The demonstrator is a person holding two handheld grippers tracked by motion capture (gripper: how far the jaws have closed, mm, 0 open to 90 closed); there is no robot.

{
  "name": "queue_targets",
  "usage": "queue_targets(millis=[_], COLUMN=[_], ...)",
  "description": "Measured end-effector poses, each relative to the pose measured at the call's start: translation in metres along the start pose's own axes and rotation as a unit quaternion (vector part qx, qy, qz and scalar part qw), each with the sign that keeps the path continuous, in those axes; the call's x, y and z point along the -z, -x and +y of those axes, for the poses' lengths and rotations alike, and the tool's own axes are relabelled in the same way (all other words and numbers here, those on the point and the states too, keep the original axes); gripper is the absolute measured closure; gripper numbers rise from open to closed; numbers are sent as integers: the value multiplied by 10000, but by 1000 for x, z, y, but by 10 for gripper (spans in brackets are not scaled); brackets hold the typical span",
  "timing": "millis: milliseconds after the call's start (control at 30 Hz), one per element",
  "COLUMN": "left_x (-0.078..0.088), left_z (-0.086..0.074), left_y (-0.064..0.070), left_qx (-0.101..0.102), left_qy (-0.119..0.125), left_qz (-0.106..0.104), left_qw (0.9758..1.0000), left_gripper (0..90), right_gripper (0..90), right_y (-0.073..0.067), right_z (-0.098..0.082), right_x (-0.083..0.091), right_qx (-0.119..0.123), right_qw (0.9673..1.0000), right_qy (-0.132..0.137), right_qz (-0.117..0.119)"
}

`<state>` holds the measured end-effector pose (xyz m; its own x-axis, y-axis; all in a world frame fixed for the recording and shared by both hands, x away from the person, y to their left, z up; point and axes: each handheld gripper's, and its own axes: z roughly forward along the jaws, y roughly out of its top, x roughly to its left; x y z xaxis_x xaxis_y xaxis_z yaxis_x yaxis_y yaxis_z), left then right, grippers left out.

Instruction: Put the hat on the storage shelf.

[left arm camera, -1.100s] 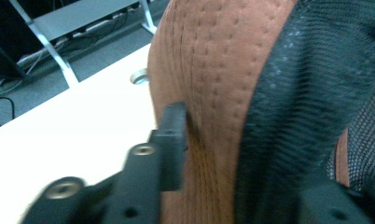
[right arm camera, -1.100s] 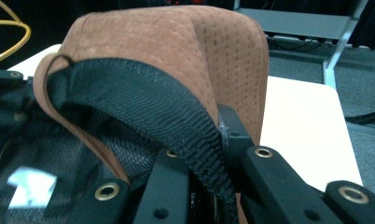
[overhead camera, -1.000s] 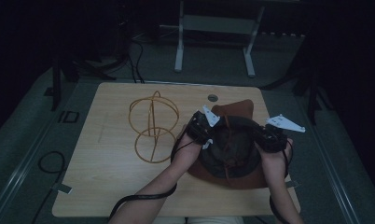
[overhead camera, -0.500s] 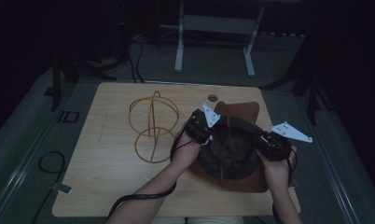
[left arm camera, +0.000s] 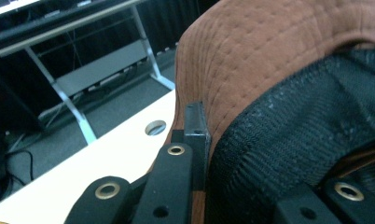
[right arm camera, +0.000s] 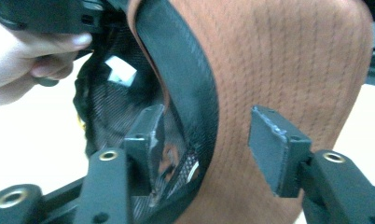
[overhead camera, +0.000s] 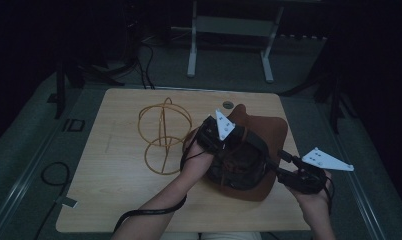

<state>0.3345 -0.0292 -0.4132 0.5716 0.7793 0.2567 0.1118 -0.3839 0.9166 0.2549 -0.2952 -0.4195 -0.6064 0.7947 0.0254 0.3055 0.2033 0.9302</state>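
A brown stitched hat [overhead camera: 261, 131] with a black mesh lining lies crown-down on the wooden table [overhead camera: 114, 200]. My left gripper [overhead camera: 234, 142] is shut on the hat's left rim. In the left gripper view one pad [left arm camera: 196, 133] presses the brown brim [left arm camera: 269, 56], and mesh [left arm camera: 293, 140] hides the other pad. My right gripper [overhead camera: 282, 157] is at the hat's near right edge. In the right gripper view it [right arm camera: 209, 144] is open, its pads [right arm camera: 275, 151] standing either side of the black inner band [right arm camera: 195, 93] and brim [right arm camera: 288, 60] without touching.
A gold wire hat stand [overhead camera: 164, 135] lies on the table left of the hat. A round cable hole [overhead camera: 228, 104] sits near the far edge. A metal desk frame [overhead camera: 229, 30] stands on the floor beyond, and cables trail on the left.
My right gripper has opened off the hat's right rim and drawn back right, toward the near edge. The left gripper keeps its hold, and the hat has shifted slightly.
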Motion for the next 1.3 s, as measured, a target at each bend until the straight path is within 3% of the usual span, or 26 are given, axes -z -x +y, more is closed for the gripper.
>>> queue_targets(millis=[133, 233, 300, 333, 400, 467, 500, 567, 600, 667, 700, 833, 1033, 1067, 1133, 1300], left_x=[10, 19, 25, 28, 34, 40, 42, 45, 46, 48, 49, 53, 54, 53, 52, 51], left_z=[-3, -8, -12, -14, -18, -21, -21, -20, -19, -18, -17, -12, -9, -9, -8, -5], left_y=[-2, -6, -10, -12, -17, -21, -23, -26, -26, -27, -26, -22, -17, -17, -18, -15], left_qx=[-29, -77, -148, -168, -264, -297, -293, -249, -277, -233, -259, -303, -401, -374, -308, -240], left_qy=[339, 662, 905, 1059, 1379, 1734, 1819, 1951, 2001, 2144, 2212, 2408, 2471, 2447, 2444, 2432], left_qz=[-253, -488, -737, -884, -1268, -1697, -1829, -2100, -2130, -2294, -2310, -2563, -2636, -2614, -2608, -2427], left_qw=[9991, 9966, 9931, 9903, 9819, 9697, 9657, 9577, 9559, 9491, 9471, 9356, 9316, 9329, 9334, 9388], left_gripper=[866, 866, 866, 866, 865, 864, 864, 864, 864, 864, 864, 863, 863, 863, 864, 863], right_gripper=[470, 493, 500, 503, 504, 500, 497, 488, 484, 477, 474, 477, 445, 440, 440, 448], right_y=[4, 13, 22, 26, 36, 43, 44, 43, 41, 33, 28, 8, -13, -15, -16, -20], right_z=[4, 7, 10, 11, 13, 15, 15, 15, 15, 14, 14, 16, 26, 27, 31, 37], right_x=[21, 35, 42, 45, 49, 48, 46, 38, 33, 23, 17, -4, -22, -24, -26, -32], right_qx=[252, 231, 166, 145, 111, 95, 98, 137, 173, 260, 293, 338, 572, 592, 633, 734], right_qw=[9996, 9993, 9988, 9984, 9977, 9975, 9978, 9989, 9992, 9996, 9995, 9970, 9896, 9874, 9841, 9753], right_qy=[52, 168, 232, 250, 270, 211, 148, 33, -22, -79, -92, -167, 41, 115, 264, 575], right_qz=[-137, -257, -392, -494, -617, -670, -636, -451, -359, -85, 77, 682, 1321, 1464, 1639, 2004])
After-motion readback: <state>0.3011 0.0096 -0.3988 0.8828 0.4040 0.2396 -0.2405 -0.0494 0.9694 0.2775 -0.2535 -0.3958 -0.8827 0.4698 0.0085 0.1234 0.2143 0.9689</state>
